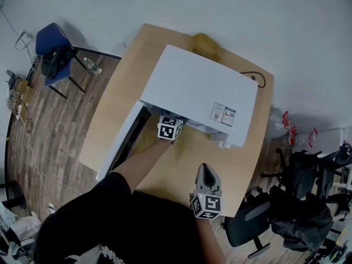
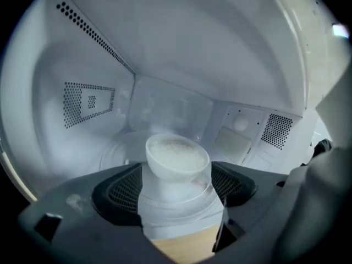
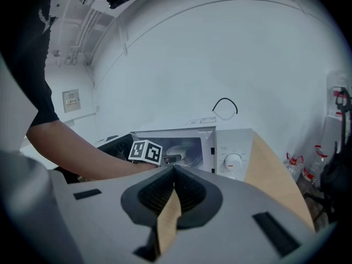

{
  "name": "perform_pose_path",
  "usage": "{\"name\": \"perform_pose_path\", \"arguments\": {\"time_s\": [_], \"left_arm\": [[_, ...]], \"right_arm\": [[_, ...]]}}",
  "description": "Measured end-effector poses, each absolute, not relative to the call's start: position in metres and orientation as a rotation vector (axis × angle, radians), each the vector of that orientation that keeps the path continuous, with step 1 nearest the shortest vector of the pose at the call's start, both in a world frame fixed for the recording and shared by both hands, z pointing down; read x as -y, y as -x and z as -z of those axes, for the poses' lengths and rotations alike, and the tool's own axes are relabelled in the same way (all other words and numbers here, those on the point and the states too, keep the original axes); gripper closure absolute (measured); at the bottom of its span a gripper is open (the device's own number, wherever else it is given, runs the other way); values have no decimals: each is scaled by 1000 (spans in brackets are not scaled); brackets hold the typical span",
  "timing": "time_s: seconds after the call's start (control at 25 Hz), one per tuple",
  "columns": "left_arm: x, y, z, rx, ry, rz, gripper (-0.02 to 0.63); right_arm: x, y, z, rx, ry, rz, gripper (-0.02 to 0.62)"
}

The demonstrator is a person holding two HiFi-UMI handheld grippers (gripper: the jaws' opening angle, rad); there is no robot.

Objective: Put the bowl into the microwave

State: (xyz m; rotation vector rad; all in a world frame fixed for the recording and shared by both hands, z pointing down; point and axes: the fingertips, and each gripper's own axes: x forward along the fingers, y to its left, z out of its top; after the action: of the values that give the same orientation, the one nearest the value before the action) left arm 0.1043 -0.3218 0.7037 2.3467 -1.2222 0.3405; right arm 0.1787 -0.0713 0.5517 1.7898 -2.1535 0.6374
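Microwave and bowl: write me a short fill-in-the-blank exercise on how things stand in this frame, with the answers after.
1. In the left gripper view, the white bowl is inside the ___.
2. The microwave has its door swung ___.
3. The left gripper has its fingers ___, one on each side of the bowl.
4. The right gripper, away from the microwave, has its fingers ___, with nothing between them.

Missing words: microwave; open; apart; together.

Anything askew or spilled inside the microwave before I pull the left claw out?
Nothing stands out. The bowl sits upright on the turntable in the microwave, no spill visible; left claw open.
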Motion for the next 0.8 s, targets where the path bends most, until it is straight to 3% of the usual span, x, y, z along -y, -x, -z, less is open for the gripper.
{"name": "perform_pose_path", "arguments": {"time_s": [0.36, 0.8], "left_arm": [[239, -80, -677, 1092, -2406, -346, 241], [90, -30, -583, 940, -2382, -144, 242]], "right_arm": [[49, -172, -539, 2145, -1849, -618, 535], [1, -148, -511, 2124, -1933, -506, 535]]}}
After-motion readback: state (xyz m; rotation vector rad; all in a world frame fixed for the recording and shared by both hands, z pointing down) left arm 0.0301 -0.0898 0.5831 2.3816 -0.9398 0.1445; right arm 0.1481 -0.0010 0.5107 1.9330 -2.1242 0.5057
